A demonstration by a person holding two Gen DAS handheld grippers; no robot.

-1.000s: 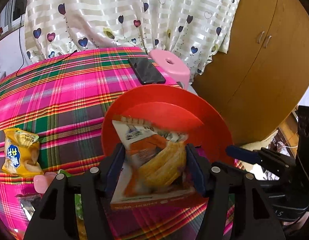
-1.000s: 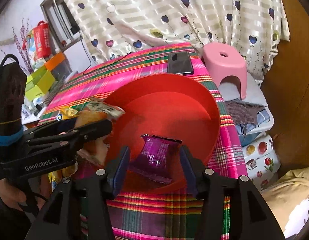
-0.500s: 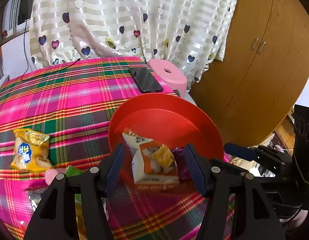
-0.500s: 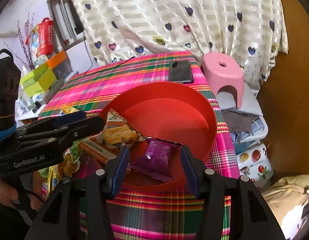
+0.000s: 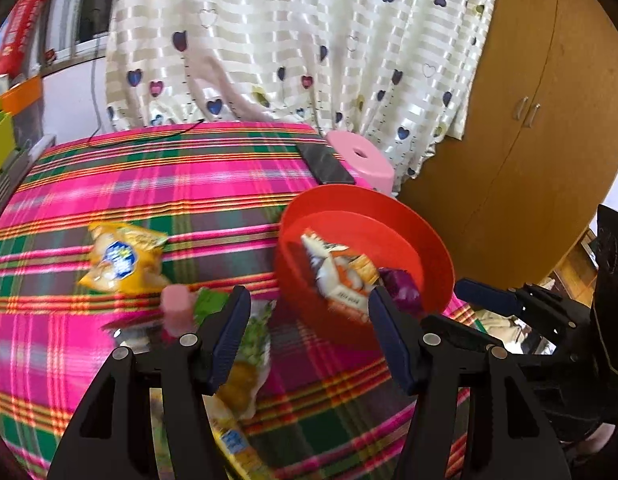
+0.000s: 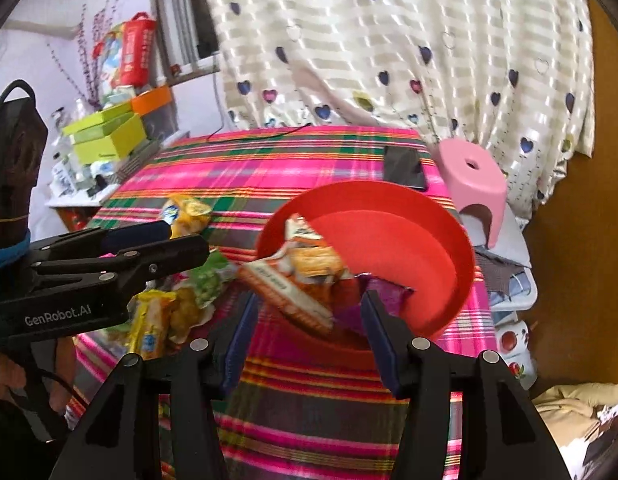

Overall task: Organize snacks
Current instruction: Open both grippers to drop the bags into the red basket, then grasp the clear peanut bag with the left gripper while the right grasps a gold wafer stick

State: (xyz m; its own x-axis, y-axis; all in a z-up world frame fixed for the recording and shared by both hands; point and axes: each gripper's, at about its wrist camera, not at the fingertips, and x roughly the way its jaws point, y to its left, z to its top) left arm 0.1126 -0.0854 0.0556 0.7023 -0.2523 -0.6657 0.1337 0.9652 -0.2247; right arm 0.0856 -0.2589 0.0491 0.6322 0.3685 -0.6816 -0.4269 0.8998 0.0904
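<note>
A red bowl (image 5: pixel 389 236) (image 6: pixel 393 240) stands near the right edge of the plaid table. Inside it lie an orange-and-white snack packet (image 5: pixel 343 280) (image 6: pixel 301 280) and a purple packet (image 5: pixel 401 290) (image 6: pixel 383 292). My left gripper (image 5: pixel 309 304) hangs open and empty above the table, just left of the bowl's near rim. My right gripper (image 6: pixel 309 304) is open too, short of the bowl, with nothing between its pads. On the cloth to the left lie a yellow packet (image 5: pixel 123 258) (image 6: pixel 187 210), a green packet (image 5: pixel 211 300) (image 6: pixel 209 280) and a small pink item (image 5: pixel 177 306).
A black phone (image 5: pixel 325 164) (image 6: pixel 403 166) lies at the table's far right corner. Past the table edge stands a pink stool (image 5: pixel 361 158) (image 6: pixel 471 176), with a heart-print curtain behind it. More yellow packets (image 6: pixel 149 328) lie at the near left. A wooden cupboard (image 5: pixel 521 128) fills the right.
The orange packet left my left gripper's fingers and the purple one my right's; both now lie in the bowl. Both grippers have drawn back and up, the left one swinging left.
</note>
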